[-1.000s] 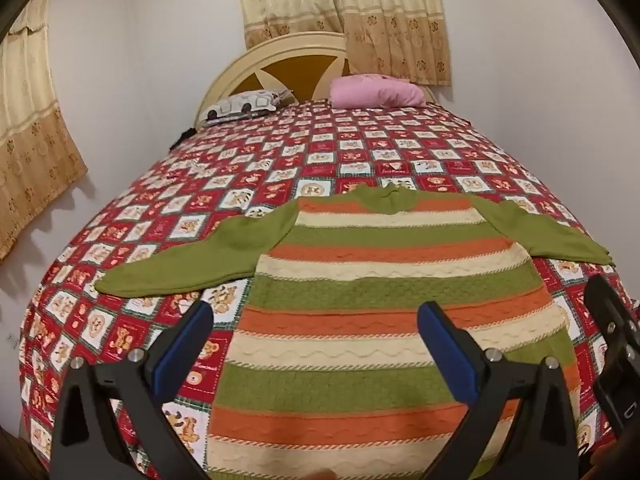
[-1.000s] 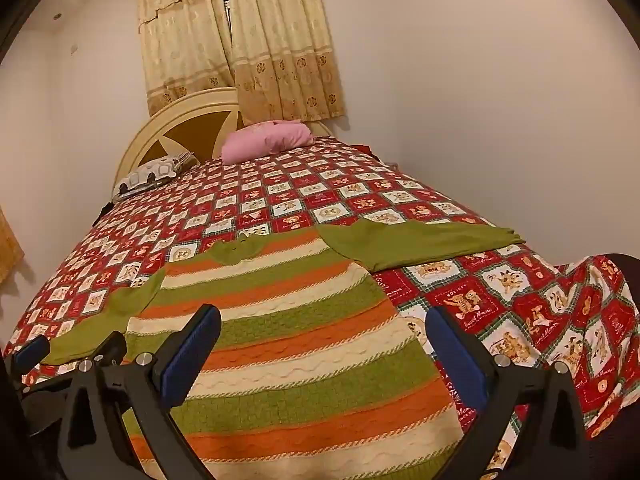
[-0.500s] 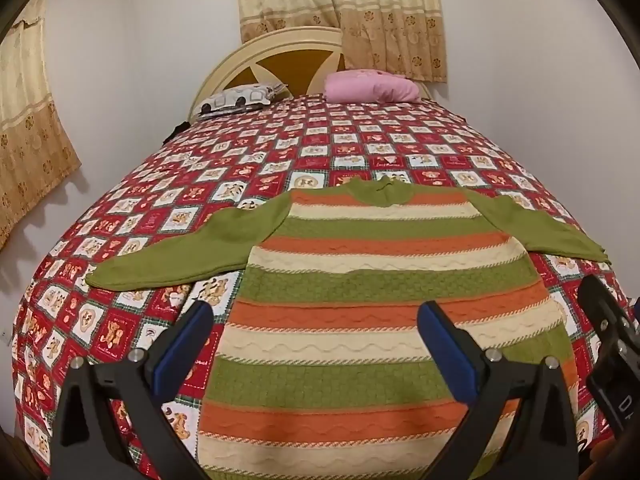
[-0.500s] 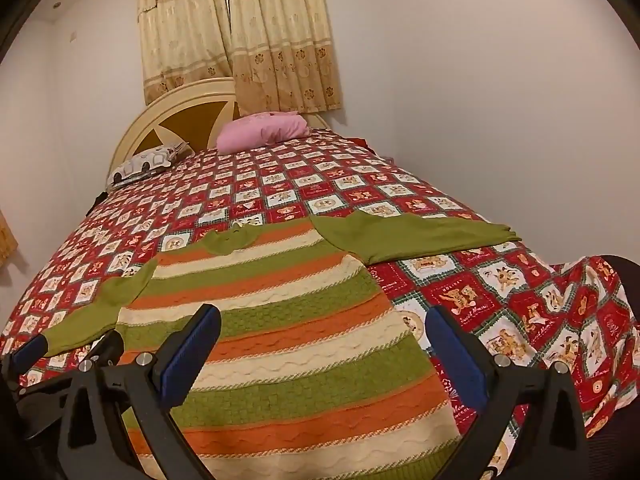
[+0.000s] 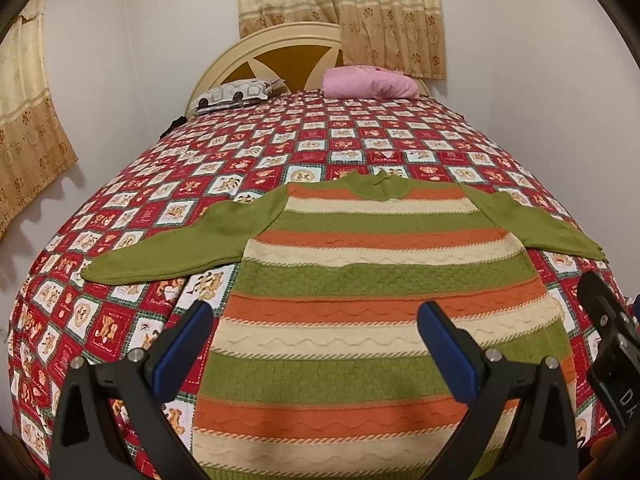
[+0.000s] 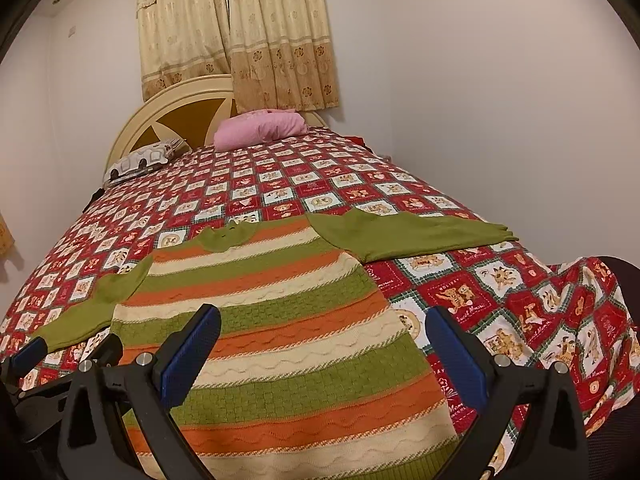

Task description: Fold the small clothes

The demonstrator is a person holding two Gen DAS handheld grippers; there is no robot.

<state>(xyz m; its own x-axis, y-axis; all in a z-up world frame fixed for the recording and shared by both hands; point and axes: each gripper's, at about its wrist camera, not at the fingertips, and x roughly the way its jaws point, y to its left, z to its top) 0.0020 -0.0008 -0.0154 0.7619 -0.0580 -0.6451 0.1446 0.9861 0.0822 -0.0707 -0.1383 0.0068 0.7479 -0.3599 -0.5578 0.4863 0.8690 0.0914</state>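
The bed carries the striped sweater, spread flat near its foot, sleeves out. It looks soft, thick and floppy; pinch a sleeve cuff or hem corner. Left hand-held gripper and right hand-held gripper hover wide apart, holding nothing. "HOLIDAY" reads on the bedspread.

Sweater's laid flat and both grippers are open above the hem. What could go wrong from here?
1. The striped sweater is a thick knit; the left gripper or right gripper may pinch only its top layer.
2. The patterned bedspread lies right under it and could get grabbed too.
3. Both green sleeves lie spread wide and may drag during a fold.
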